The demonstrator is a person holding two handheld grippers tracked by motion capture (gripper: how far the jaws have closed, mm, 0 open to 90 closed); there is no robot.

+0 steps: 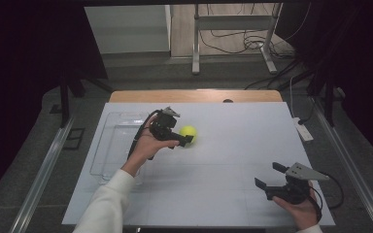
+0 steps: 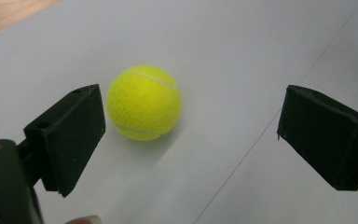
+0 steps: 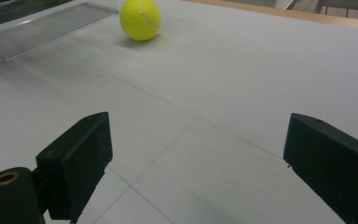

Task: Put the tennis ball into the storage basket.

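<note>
Along the left side of the white counter (image 1: 213, 165), as seen from the high view, a clear plastic tray (image 1: 114, 145) is laid flat, its shallow rim catching a little light. Just to its right, the left tongs (image 1: 187, 139) are held above the surface in a hand with a white sleeve (image 1: 108, 204), and they are pointed toward the yellow tennis ball (image 1: 188, 133), which is set on the counter near its middle, somewhat toward the far edge. From the left gripper view, the ball (image 2: 143, 102) is seen resting on the white surface ahead of the two black jaws, nearer to the left one; the jaws are spread wide and nothing is touched by either. Whether the ball is already between the tips cannot be told for sure. Farther right, at the near right corner of the counter, the right tongs (image 1: 269, 175) are held low in the other hand, well apart from the ball. From the right gripper view, their jaws are also seen spread wide with nothing between them, and the ball (image 3: 140, 19) is seen far off, beside the tray (image 3: 46, 28).
</note>
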